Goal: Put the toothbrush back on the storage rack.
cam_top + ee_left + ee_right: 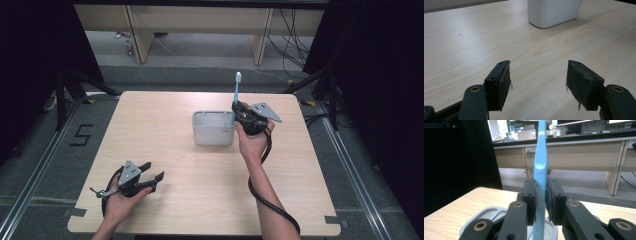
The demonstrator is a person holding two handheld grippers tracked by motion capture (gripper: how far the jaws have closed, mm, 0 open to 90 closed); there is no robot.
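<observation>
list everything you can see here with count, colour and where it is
toothbrush: 1, light blue, upright, clamped in the right claw, lower end in the holder's right end
holder: 1, white-grey, compartmented, middle of the table toward the far side
table: 1, light wood
desks: beige, beyond the table
cables: several, dark, on the floor at far right
floor marking "5": 1, black, left of the table
left claw: 1, black, open, low over the table's near left
right claw: 1, black, shut on the toothbrush above the holder
hands: 2, one on each claw
</observation>
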